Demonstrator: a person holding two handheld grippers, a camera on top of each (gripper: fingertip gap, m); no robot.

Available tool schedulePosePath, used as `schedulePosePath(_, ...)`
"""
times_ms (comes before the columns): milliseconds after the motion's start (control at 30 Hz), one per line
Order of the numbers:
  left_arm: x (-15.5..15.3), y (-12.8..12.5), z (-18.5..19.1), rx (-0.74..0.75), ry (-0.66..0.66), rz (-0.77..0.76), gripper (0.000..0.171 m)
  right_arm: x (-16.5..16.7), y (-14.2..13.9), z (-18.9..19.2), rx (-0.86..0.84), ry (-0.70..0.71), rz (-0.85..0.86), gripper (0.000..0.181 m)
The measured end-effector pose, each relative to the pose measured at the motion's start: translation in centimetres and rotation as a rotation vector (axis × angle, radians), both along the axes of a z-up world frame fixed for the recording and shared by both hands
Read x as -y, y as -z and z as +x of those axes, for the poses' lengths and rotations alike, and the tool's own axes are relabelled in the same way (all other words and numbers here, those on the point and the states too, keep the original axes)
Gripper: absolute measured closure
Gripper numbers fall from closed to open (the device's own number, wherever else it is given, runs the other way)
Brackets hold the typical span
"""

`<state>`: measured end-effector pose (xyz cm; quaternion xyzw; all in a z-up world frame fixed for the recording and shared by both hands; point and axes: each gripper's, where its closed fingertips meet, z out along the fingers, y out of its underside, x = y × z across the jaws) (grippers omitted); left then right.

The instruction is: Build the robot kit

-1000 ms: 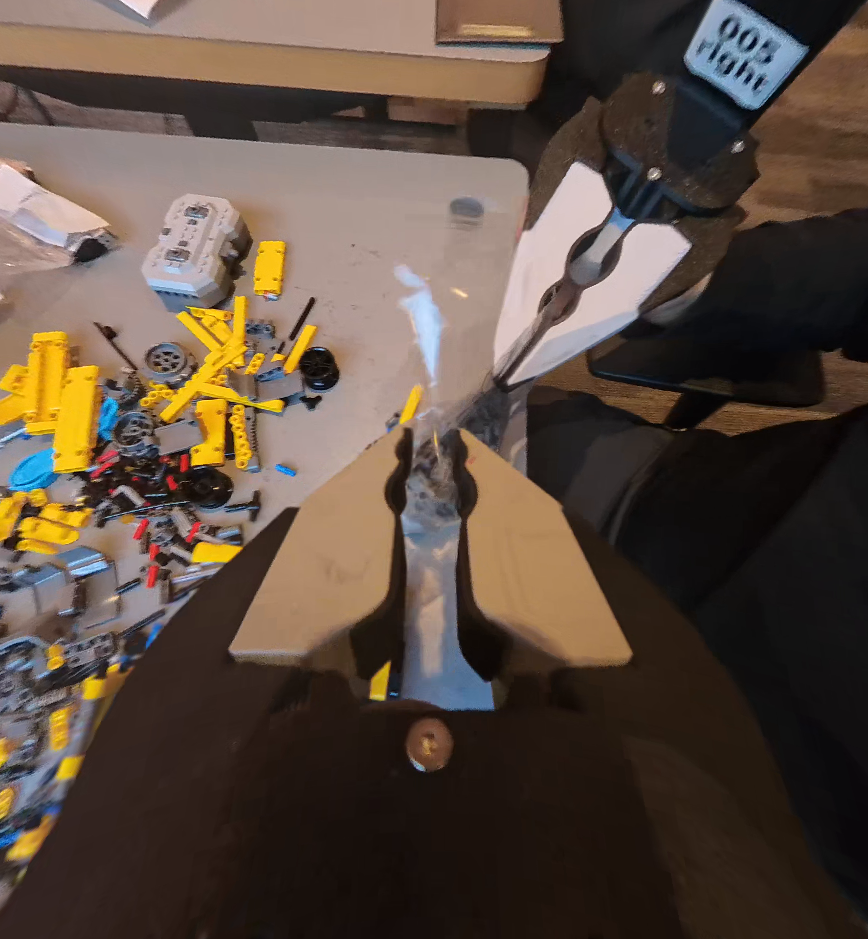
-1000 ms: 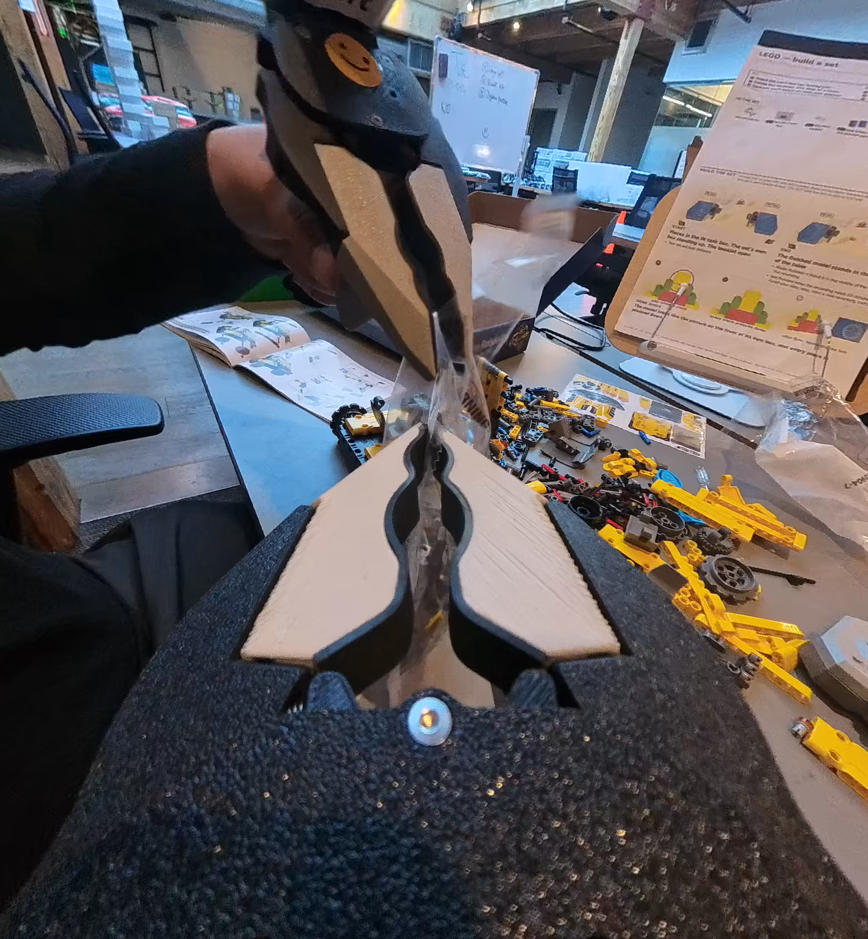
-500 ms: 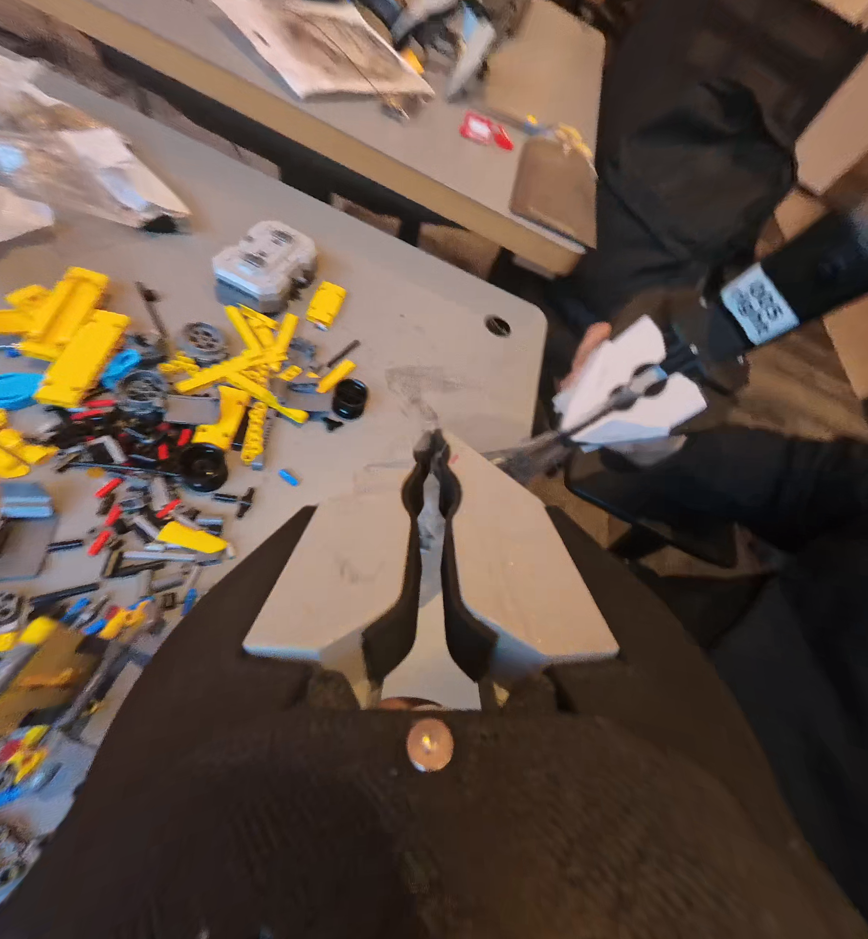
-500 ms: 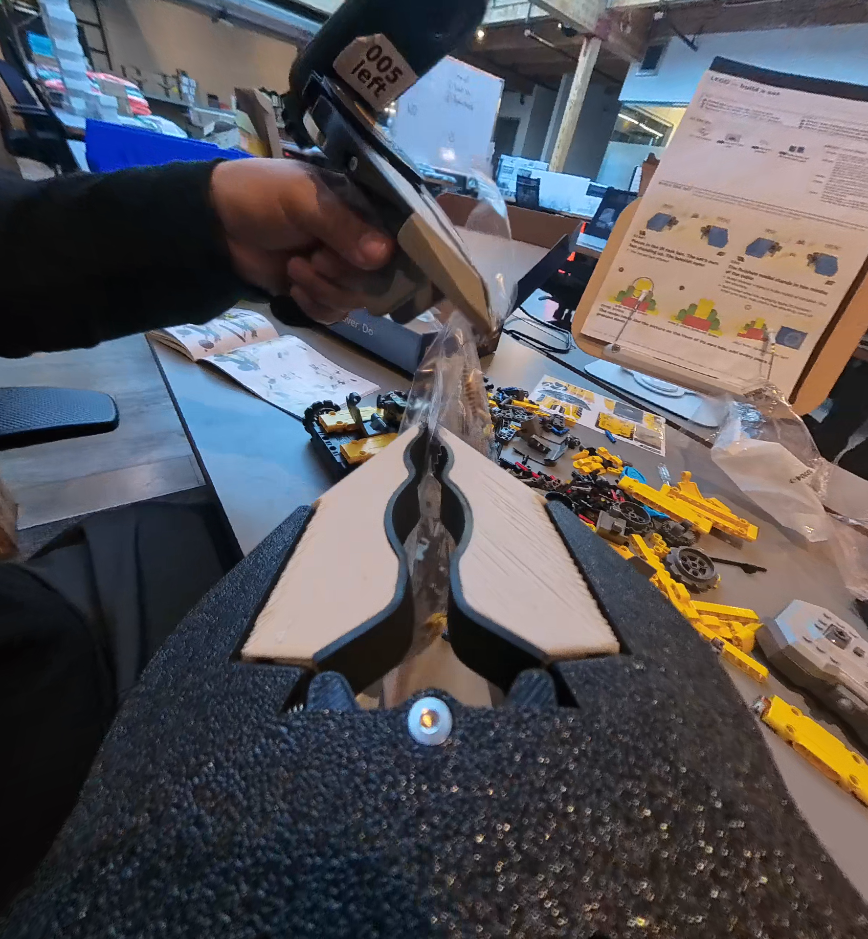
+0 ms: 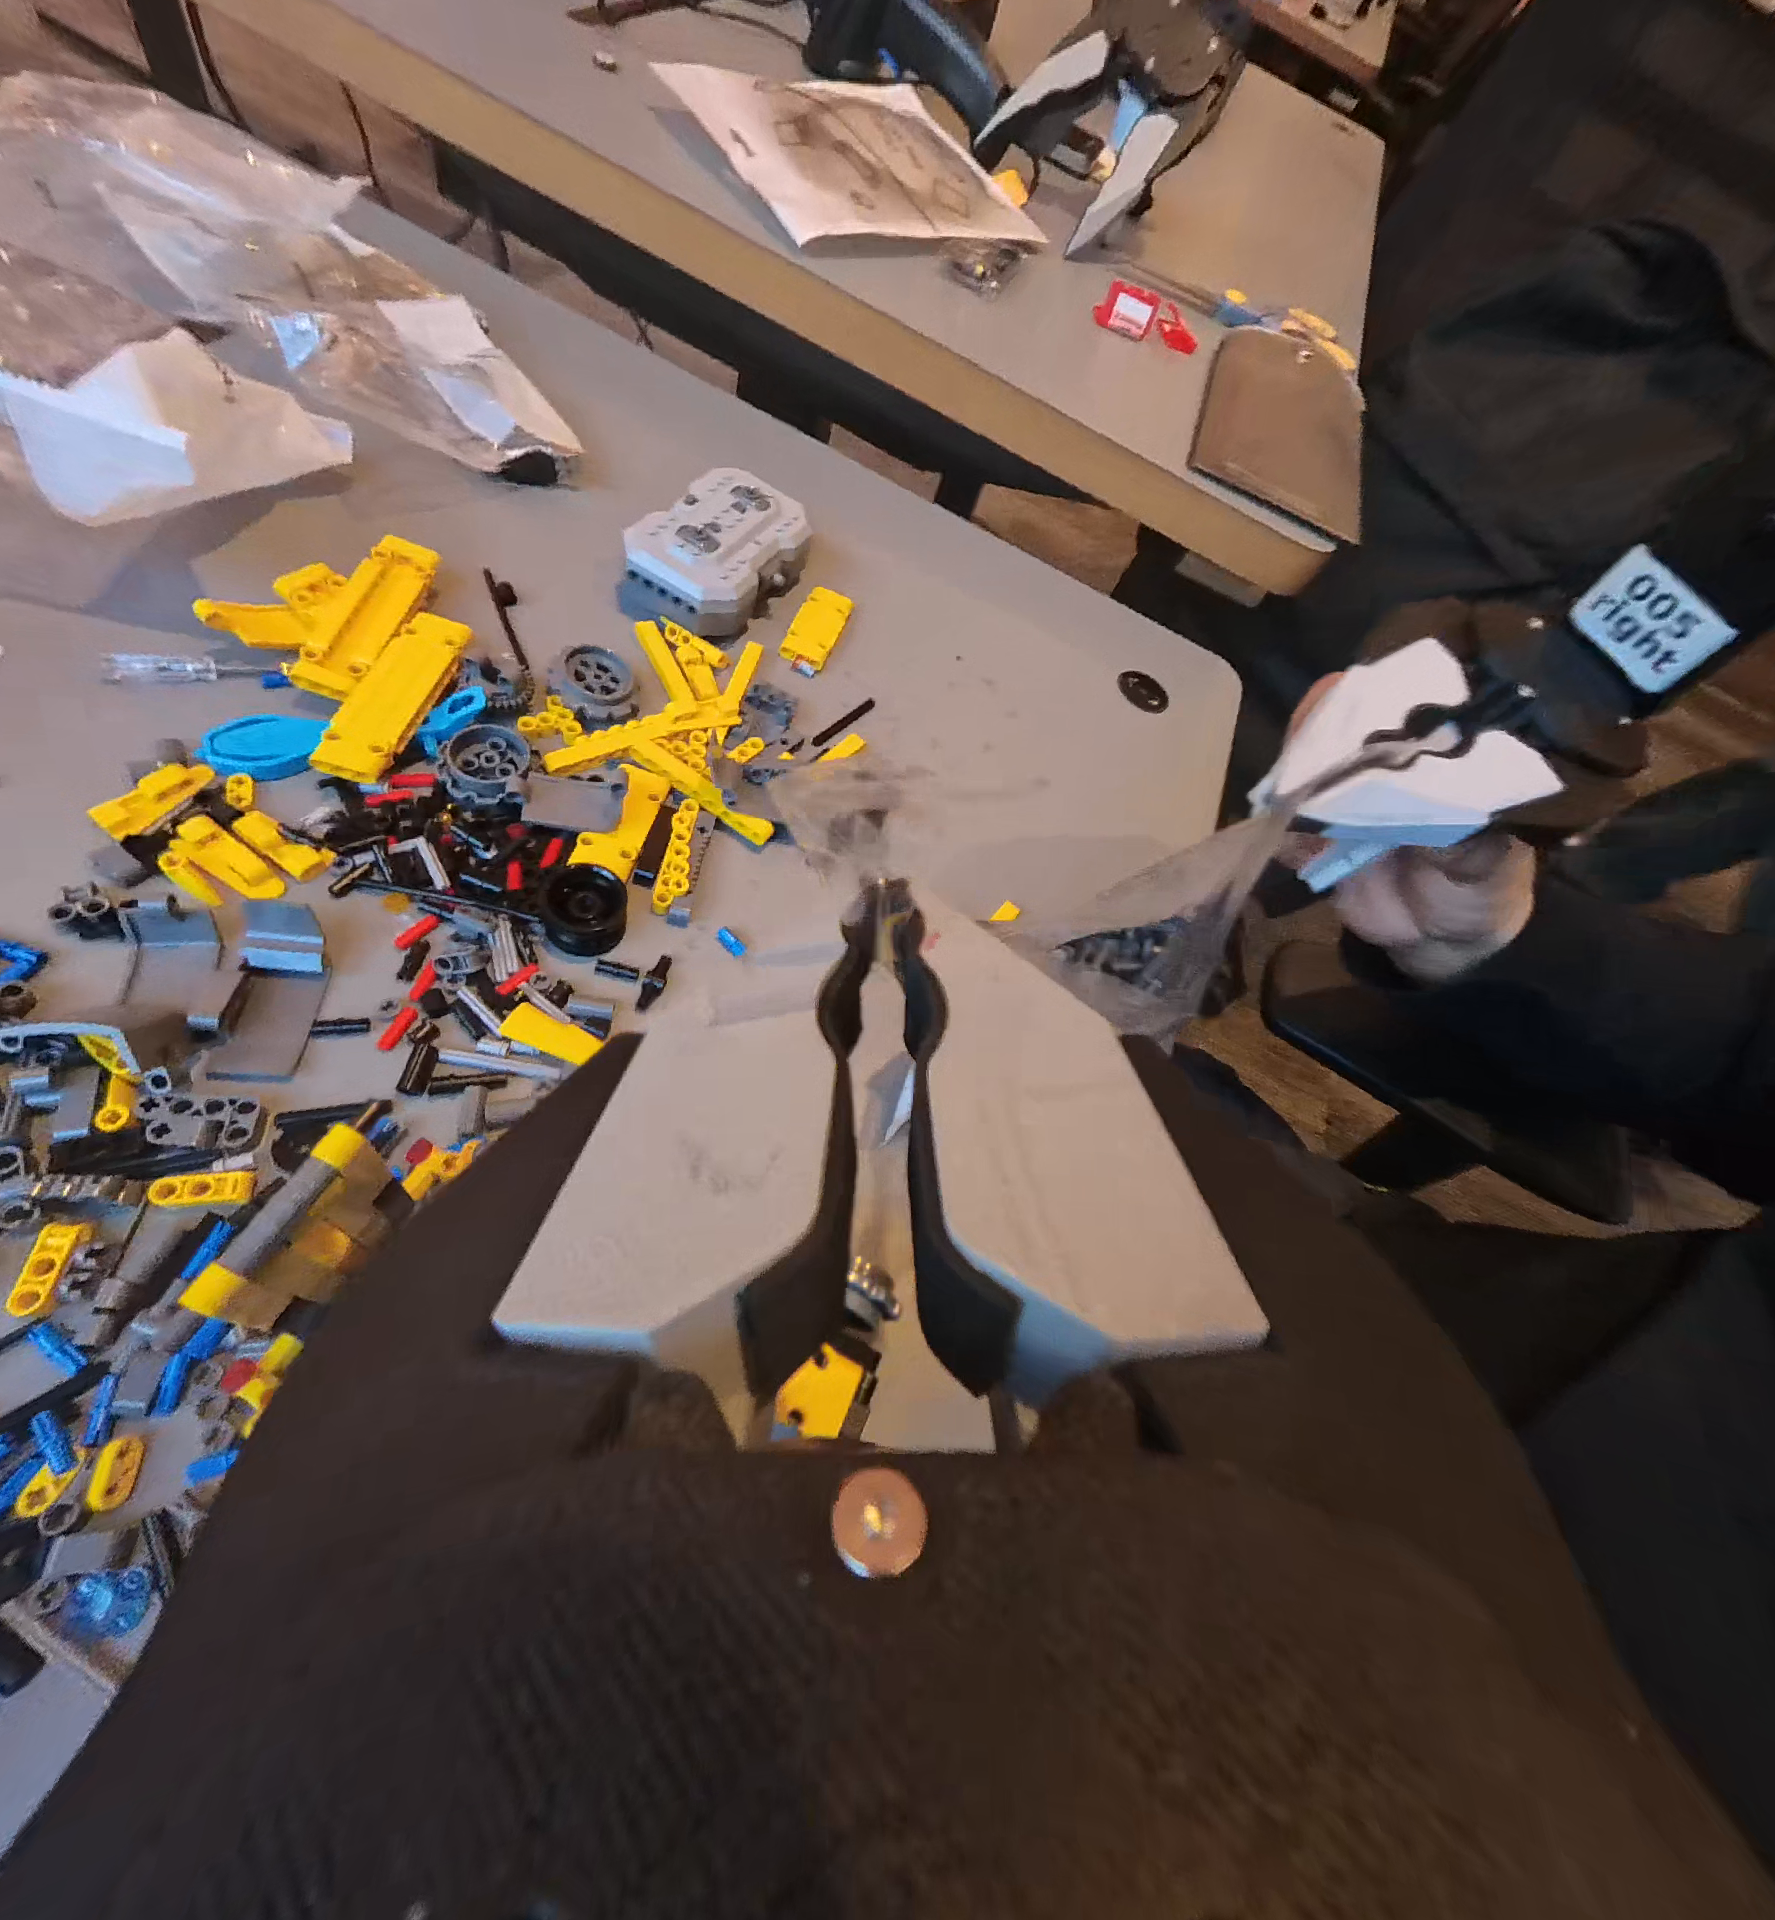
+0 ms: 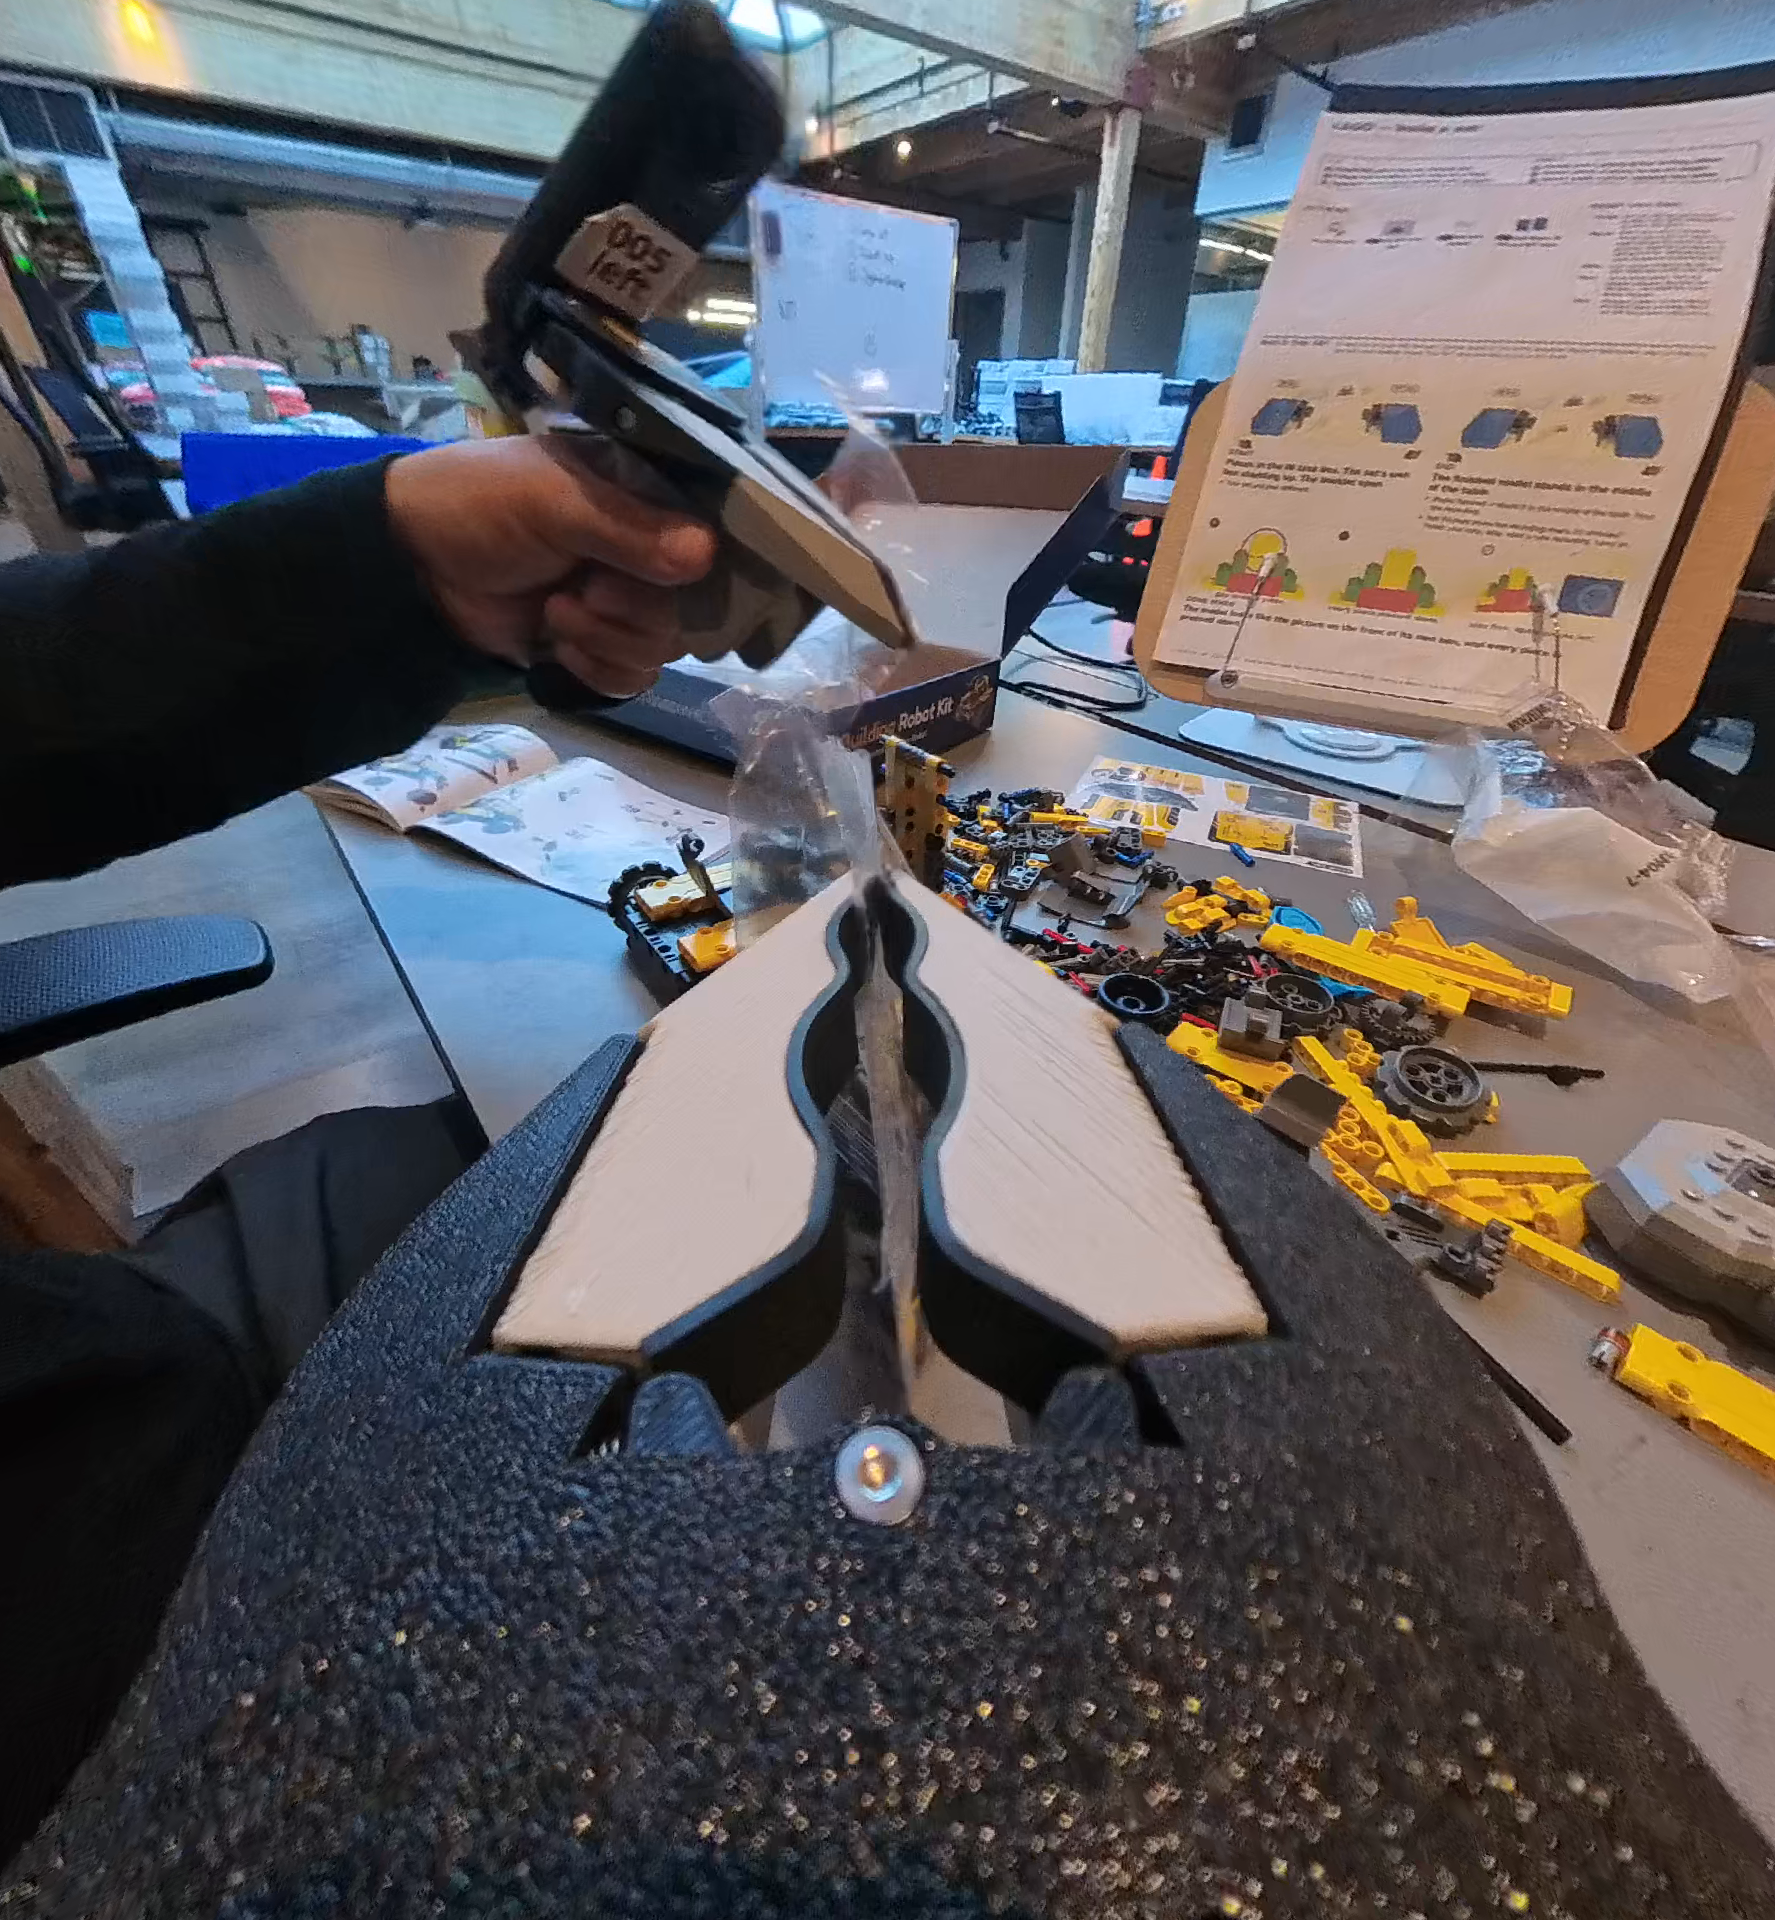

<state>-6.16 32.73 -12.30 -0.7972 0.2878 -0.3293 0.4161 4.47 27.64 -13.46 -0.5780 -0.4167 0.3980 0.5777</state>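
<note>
My right gripper (image 6: pixel 878 883) is clamped shut on a clear plastic bag (image 6: pixel 795 805) of small dark pieces, which hangs off the table edge (image 5: pixel 1189 831). My left gripper (image 5: pixel 888 894) is closed on a torn scrap of film (image 5: pixel 841 805). Below my left tips lie loose bricks (image 5: pixel 509 790). If the torn bag tilts, I judge pieces could spill floorward.

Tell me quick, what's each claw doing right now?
Left gripper: shut on a torn scrap of clear plastic.
Right gripper: shut on the clear plastic bag of small parts.
</note>
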Motion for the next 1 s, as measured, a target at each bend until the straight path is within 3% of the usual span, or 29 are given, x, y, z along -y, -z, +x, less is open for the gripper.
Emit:
schedulePosePath(133, 0.9, -1.2, -0.7, 0.064, -0.008, -0.022, 0.138, -0.4, 0.0, 0.4, -0.012, 0.011, -0.014, 0.181)
schedulePosePath(267, 2.3, -0.7, -2.3, -0.012, -0.040, -0.004, 0.122, -0.2, 0.0, 0.2, -0.007, -0.006, -0.013, 0.181)
schedulePosePath(400, 5.0, -1.1, -0.4, -0.106, 0.047, 0.123, 0.124, 0.3, -0.1, -0.3, -0.002, -0.045, 0.000, 0.181)
schedulePosePath(600, 7.4, -2.4, 4.7, -0.389, 0.165, 0.407, 0.130, 0.7, -0.1, -0.9, 0.015, -0.055, 0.007, 0.181)
schedulePosePath(733, 5.7, -3.2, 4.3, -0.351, 0.093, 0.301, 0.121, 1.2, -0.1, -1.0, 0.028, -0.067, 0.026, 0.181)
schedulePosePath(833, 4.9, -1.9, 4.7, -0.292, 0.148, 0.132, 0.109, 1.5, -0.1, -1.2, 0.041, -0.076, 0.042, 0.181)
schedulePosePath(1000, 3.8, -1.2, 6.3, -0.205, 0.229, 0.051, 0.141, 1.7, 0.0, -1.5, 0.057, -0.082, 0.051, 0.181)
